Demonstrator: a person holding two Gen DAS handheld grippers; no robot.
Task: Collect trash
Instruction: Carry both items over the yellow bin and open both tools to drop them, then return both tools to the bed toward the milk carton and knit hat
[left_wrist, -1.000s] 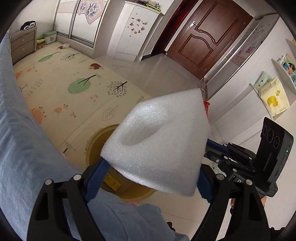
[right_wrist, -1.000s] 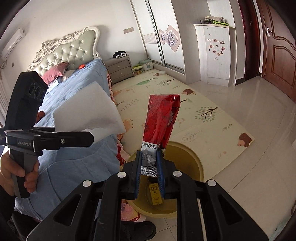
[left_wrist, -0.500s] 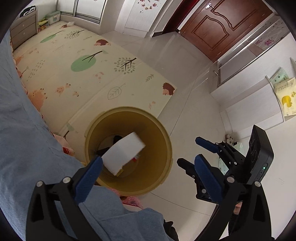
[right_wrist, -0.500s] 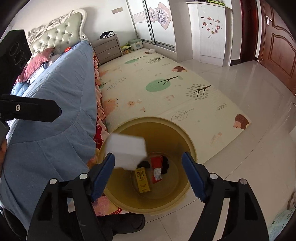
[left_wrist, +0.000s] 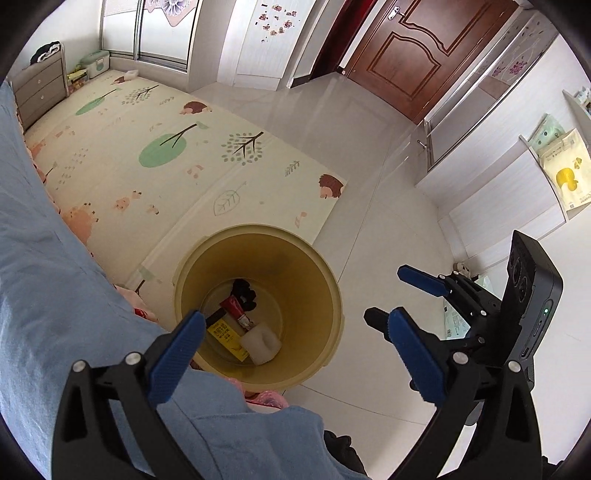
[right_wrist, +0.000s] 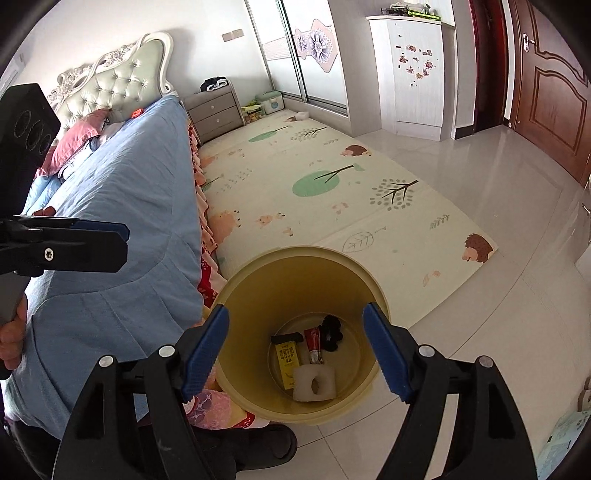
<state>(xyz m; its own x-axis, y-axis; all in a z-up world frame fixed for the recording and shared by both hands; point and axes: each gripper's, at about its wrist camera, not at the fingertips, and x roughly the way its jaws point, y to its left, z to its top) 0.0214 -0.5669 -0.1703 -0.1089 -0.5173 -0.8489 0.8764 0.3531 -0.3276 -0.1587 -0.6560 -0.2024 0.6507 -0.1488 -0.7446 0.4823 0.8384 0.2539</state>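
both grippers hung above the yellow bin (right_wrist: 255, 295), each with its jaws spread wide and nothing between the blue pads. the left gripper (left_wrist: 295, 350) sat over the near rim, beside the blue bedspread (left_wrist: 55, 295), and the right gripper (right_wrist: 295, 350) was centred almost straight over the bin's mouth, so anything let go from either would have dropped inside rather than onto the tiles. in the left view the right gripper appeared off to the side, also gaping, well clear of the bin wall.

the trash lay at the bottom of the bin: a white foam block (right_wrist: 314, 382) with a hollow in it nearest the cameras, a yellow carton (right_wrist: 287, 362) touching it, a red wrapper (right_wrist: 313, 341) lying slantwise beside the carton, and some dark pieces (right_wrist: 330, 334) further back that were too small to name. the foam rested flat with its hollow upward, which looked like how a light piece would settle on landing.

the bin stood on the tiled floor at the corner of the patterned play mat (right_wrist: 332, 192), close against the bed's edge, probably set there so that rubbish picked off the bed needed only a short carry. judging from the empty grippers and the filled bin, this round of collecting seemed done, and both tools were free to go for whatever else needed picking up.
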